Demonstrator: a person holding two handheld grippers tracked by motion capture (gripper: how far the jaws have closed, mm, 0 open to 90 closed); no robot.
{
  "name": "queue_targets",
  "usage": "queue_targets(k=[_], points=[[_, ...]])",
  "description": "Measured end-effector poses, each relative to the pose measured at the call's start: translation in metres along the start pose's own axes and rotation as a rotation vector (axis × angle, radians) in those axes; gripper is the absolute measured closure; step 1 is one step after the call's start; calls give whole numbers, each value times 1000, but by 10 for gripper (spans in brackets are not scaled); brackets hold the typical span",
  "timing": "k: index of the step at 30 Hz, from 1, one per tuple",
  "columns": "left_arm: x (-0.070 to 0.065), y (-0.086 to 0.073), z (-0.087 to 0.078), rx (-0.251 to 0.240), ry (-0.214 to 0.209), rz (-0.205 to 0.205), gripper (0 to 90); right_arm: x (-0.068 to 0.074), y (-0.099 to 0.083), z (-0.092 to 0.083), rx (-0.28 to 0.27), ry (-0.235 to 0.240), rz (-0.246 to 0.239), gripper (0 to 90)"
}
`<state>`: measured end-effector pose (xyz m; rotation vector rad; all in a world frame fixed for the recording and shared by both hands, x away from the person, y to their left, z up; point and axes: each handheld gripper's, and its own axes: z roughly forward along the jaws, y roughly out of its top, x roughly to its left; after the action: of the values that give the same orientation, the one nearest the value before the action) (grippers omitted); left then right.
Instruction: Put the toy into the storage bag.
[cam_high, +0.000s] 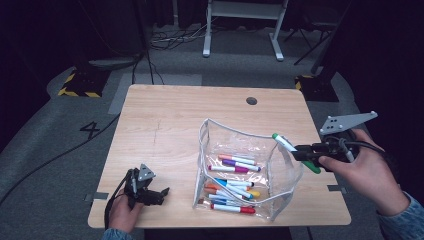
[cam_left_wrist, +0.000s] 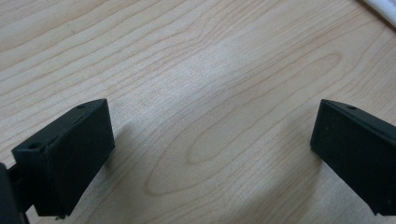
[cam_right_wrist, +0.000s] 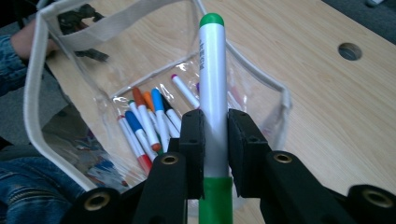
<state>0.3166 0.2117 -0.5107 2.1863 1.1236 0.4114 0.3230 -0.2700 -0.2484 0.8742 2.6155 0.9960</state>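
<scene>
Right gripper (cam_right_wrist: 215, 154): I am clamping its two black jaws on a green marker (cam_right_wrist: 213, 93), pads pressing both sides of the white barrel just above the green end.
Green marker: it is pointing away from me along the jaws, green cap (cam_high: 276, 136) leading, hanging in the air at the right rim of the pouch; white body, printed lettering too small for me to read.
Clear pouch (cam_high: 235, 132): it is standing open-mouthed on the table (cam_high: 165, 120), white piping around the rim, walls see-through and slightly slumped.
Markers inside (cam_high: 235, 180): they are lying loose on the pouch floor, orange, blue, red, purple and others.
Step in hand: I am judging this as carrying the marker to the mouth for dropping in.
Next move: I am thinking the tip needs clearing the rim and tilting down before I am letting go.
Left gripper (cam_high: 150, 192): I am resting it near the table's front left edge, jaws wide apart over bare wood, holding nothing.
</scene>
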Motion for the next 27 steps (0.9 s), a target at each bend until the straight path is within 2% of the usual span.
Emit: queue_targets(k=[11, 17, 21, 27], points=[[0, 0, 0, -2, 0, -2, 0, 30, 33, 28, 57, 101, -132, 767], [0, 0, 0, -2, -1, -4, 0, 45, 47, 57, 107, 157, -190, 767], [0, 0, 0, -2, 0, -4, 0, 52, 50, 78, 141, 190, -216, 767], [0, 0, 0, 0, 0, 0, 0, 58, 51, 109, 190, 232, -229, 767]])
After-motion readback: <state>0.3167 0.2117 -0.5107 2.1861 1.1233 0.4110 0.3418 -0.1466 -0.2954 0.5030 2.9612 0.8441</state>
